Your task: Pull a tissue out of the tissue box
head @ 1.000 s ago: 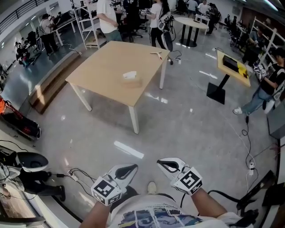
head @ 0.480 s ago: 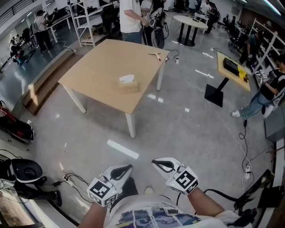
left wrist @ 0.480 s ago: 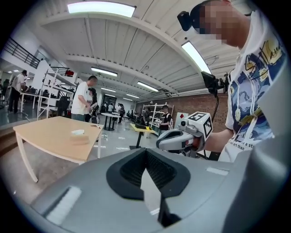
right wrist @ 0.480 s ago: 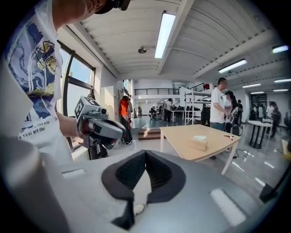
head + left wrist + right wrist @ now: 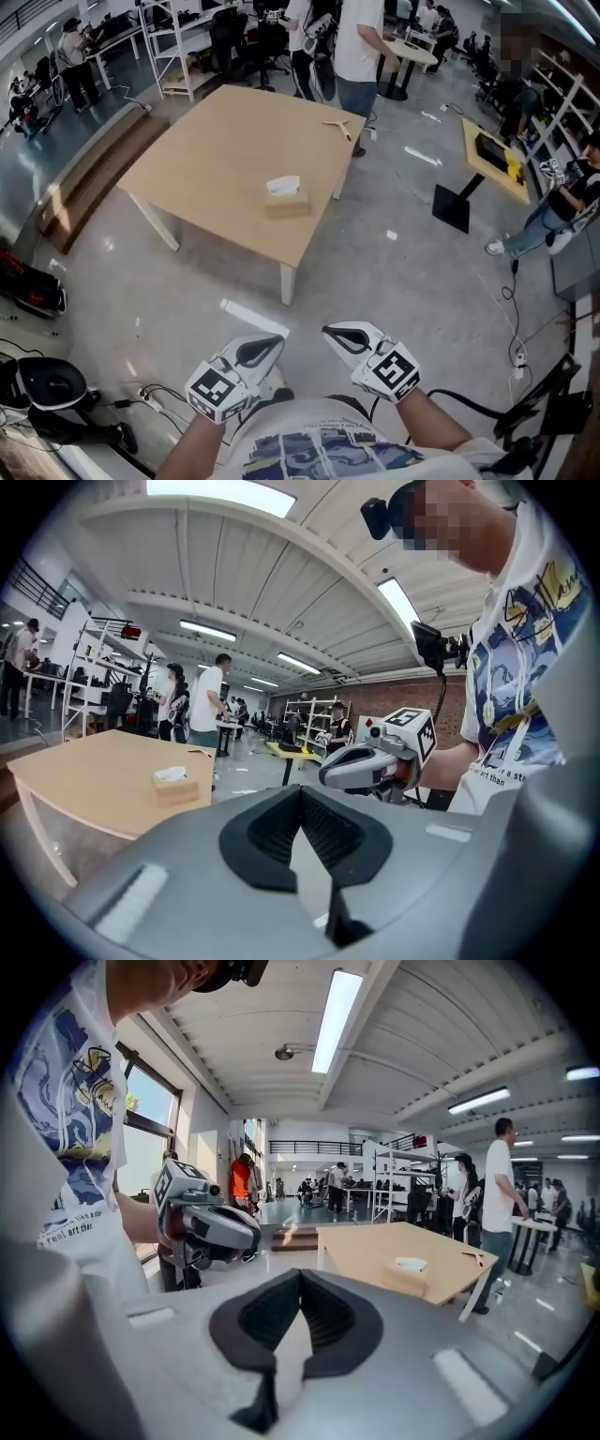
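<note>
The tissue box [image 5: 285, 200], tan with a white tissue sticking out of its top, sits near the front right part of a light wooden table [image 5: 206, 159]. It also shows in the left gripper view as the tissue box [image 5: 174, 782] and in the right gripper view as the tissue box [image 5: 409, 1273], far beyond the jaws. My left gripper [image 5: 264, 348] and right gripper [image 5: 337, 334] are held close to my body, well short of the table, over the grey floor. Both are shut with nothing between the jaws. Each camera sees the other gripper beside it.
A small wooden tool [image 5: 337, 124] lies near the table's far corner, where a person in a white shirt [image 5: 359, 47] stands. A black stand with a yellow-topped board [image 5: 492, 150] is to the right. Cables [image 5: 511, 291] and a white strip [image 5: 251, 317] lie on the floor.
The table and tissue box have come nearer in the head view as I walk toward them. The person in the white shirt has moved right along the table's far side. Both grippers stay shut.
</note>
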{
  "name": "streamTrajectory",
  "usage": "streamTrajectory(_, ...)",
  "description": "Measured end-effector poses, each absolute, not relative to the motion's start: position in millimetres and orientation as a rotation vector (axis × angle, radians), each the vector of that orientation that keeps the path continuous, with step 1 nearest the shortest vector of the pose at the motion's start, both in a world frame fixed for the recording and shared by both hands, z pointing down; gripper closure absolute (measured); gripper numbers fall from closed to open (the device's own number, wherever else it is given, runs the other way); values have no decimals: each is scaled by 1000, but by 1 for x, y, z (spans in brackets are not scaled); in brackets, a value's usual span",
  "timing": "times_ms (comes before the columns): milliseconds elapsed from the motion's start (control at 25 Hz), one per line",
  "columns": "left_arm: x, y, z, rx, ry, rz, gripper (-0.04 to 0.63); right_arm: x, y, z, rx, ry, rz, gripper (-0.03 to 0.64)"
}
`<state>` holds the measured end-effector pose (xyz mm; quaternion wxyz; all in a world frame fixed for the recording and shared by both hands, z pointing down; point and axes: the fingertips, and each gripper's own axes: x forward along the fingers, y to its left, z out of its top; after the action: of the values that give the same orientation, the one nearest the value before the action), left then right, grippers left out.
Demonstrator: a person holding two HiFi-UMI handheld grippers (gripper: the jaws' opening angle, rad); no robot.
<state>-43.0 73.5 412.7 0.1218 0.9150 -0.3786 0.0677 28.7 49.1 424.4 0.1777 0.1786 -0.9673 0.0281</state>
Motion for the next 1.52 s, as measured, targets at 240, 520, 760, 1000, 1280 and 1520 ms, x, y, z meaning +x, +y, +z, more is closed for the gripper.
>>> streamTrajectory(240,-98,48,430,2653,-1102,210,594,-26,20,432,522,-2735,84,614)
streamTrajectory(520,-119,15,433,2634,-1113,178,594,-44,-13,435,499,-2720,91,614)
streamTrajectory(760,-124,-29,439,2615,-1145,194,594,-46,-56,443,480,-2733,104,614)
streamTrajectory(1000,-132,-99,443,2602,-1155,218,592,-51,-135,433,485,-2750,78,614)
streamTrajectory(1280,-141,-203,458,2543,-1153,257,517,-45,-223,431,491,-2759,91,614)
streamTrajectory(1520,-140,-289,490,2506,-1150,360,460,-18,-282,446,490,-2750,119,614)
